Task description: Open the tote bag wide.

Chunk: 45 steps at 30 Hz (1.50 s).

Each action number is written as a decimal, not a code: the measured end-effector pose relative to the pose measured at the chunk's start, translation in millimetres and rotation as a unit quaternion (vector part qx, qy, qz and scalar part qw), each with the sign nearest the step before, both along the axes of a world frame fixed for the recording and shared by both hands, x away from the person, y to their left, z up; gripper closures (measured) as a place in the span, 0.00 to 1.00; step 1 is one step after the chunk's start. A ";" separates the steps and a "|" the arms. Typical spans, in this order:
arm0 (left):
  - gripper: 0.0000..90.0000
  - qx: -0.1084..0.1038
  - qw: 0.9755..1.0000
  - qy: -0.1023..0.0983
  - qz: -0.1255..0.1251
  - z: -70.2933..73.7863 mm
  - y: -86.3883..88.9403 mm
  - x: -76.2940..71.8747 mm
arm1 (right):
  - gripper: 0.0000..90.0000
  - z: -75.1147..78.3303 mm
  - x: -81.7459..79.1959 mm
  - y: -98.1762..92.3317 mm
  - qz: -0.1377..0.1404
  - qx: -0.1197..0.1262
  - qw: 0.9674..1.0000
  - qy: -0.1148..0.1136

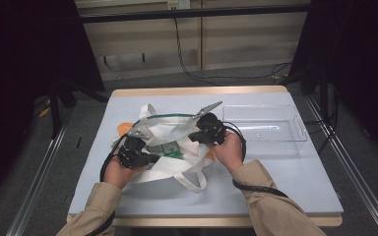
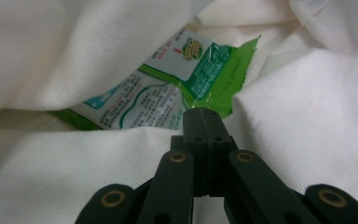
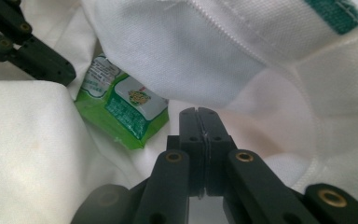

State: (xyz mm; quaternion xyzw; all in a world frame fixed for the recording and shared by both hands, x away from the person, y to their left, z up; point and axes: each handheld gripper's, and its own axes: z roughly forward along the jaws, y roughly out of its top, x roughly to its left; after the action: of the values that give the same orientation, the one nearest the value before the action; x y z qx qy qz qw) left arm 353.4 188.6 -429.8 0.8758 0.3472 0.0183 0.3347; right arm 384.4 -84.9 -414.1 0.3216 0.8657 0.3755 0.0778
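A pale blue table (image 1: 295, 172) is seen from above, and on its left half one white cloth bag (image 1: 170, 132) is spread, its mouth turned up and held apart between two grippers. To the right of the bag, well apart from both hands, one clear plastic tray (image 1: 300, 132) is set. One orange thing (image 1: 123, 128) is partly seen at the bag's far left edge; what it is cannot be told.

One green and white packet (image 2: 168, 88) is lodged inside the bag's opening. In the left gripper view it is found just beyond the tips of the left gripper (image 2: 204, 116), partly tucked under a fold of cloth. In the right gripper view it is placed to the left of the right gripper (image 3: 199, 116), near but apart from it, with the other gripper's black jaws seen just beside it at the upper left.

Both pairs of jaws are pressed fully together. Cloth surrounds each pair, but whether any is pinched cannot be told.

Two sleeved forearms are brought in from the bottom edge, the left hand (image 1: 115, 172) at the bag's near left rim, the right hand (image 1: 229, 150) at its right rim, both angled inward toward the opening.
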 end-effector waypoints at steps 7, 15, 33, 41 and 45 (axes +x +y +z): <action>1.00 0.000 1.000 -0.008 0.008 6.5 -1.9 4.9 | 0.99 -2.8 -4.8 0.3 0.006 0.003 1.000 0.000; 1.00 0.002 1.000 -0.018 0.011 12.2 -8.5 12.0 | 1.00 -0.2 -9.5 0.5 0.014 0.005 1.000 0.000; 1.00 0.007 0.999 -0.030 0.040 17.1 -23.4 28.9 | 1.00 -1.5 -17.8 6.7 0.038 0.008 0.999 0.004; 1.00 0.009 0.999 -0.026 0.035 16.1 -23.8 31.5 | 0.98 -3.0 -23.0 13.3 0.054 0.005 0.999 -0.001; 1.00 0.007 0.999 -0.027 0.034 17.1 -23.0 31.5 | 1.00 0.2 -22.7 15.0 0.054 0.008 0.999 0.003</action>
State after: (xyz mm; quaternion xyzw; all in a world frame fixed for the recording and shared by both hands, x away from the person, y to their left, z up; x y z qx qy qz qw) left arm 384.9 165.6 -412.7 0.8651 0.3676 0.0564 0.3368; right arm 361.6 -69.8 -413.9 0.2763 0.8788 0.3855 0.0521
